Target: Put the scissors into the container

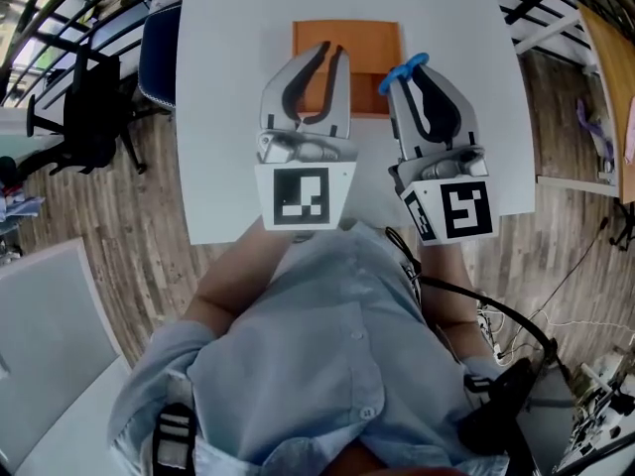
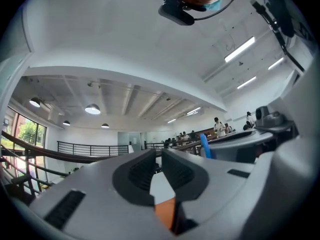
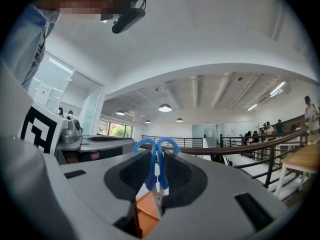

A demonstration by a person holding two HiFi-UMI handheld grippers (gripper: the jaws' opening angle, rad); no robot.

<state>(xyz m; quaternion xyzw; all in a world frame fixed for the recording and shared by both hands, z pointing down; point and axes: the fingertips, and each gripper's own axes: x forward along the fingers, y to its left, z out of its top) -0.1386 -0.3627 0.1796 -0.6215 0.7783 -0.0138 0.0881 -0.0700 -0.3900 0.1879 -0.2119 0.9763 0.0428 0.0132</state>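
Half done: right gripper (image 1: 419, 79) clamps scissors (image 1: 402, 72) over container (image 1: 367, 43); left gripper (image 1: 327, 58), narrowly parted, carries nothing. Lowering and release remain.

Pretty bright all round. In the head view the white worktop (image 1: 228, 117) is close to blown out, with only faint soft shadows on it. Both gripper views have heavy fisheye bending and dark vignetted corners. Strip lights (image 2: 246, 49) upper right glare a bit, round ceiling lamps (image 3: 165, 107) glow at centre, and daylight pours through a window (image 2: 25, 134) at the left edge. The right hand-held gripper (image 3: 157, 152) near the lens looks slightly soft, I think.
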